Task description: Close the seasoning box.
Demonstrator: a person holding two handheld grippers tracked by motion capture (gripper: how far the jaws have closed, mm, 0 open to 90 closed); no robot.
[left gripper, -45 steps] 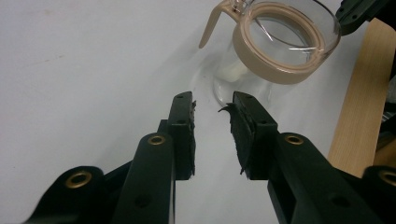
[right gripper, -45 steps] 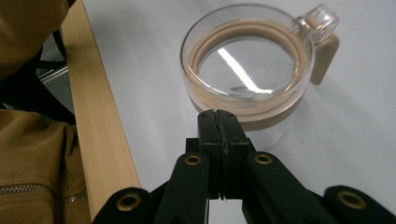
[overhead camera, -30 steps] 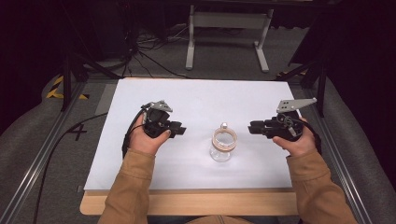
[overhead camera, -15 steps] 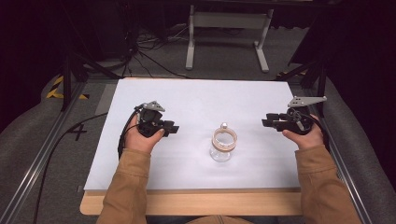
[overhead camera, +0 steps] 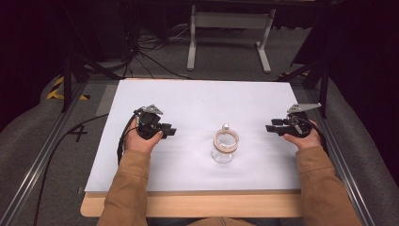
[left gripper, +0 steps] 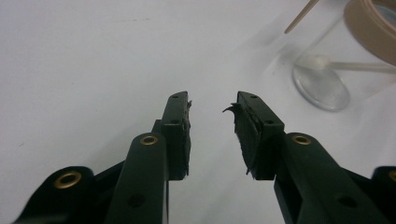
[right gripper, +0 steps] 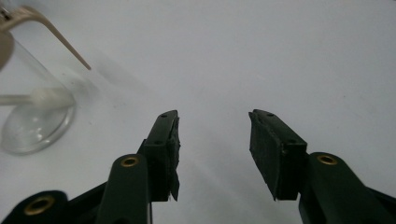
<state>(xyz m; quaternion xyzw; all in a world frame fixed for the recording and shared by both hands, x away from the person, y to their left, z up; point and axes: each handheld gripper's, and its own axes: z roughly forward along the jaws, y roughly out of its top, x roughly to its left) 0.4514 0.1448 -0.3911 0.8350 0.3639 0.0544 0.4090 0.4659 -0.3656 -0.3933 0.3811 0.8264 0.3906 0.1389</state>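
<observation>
1. The glass jar [overhead camera: 225,147] stands upright on the white counter [overhead camera: 197,101], a little toward the near edge and roughly midway between the left and right edges. It has a tan ring at its mouth, and a cotton swab [left gripper: 322,63] lies inside with its tip near the base.
2. The left hand-held gripper [overhead camera: 165,131] sits toward the counter's left edge, well apart from the jar, jaws parted with nothing between them; in the left gripper view the pads [left gripper: 180,128] look frayed.
3. The right hand-held gripper [overhead camera: 275,126] rests near the right edge, also spread open and empty, pointing inward at the jar.
4. Both hands look parked either side, so the step in hand is likely the approach to the jar.
5. To do it well: steady the glass wall low with one gripper, squeeze gently since glass is slick and worn pads grip unevenly, and bring the other to the swab's stick from above.
</observation>
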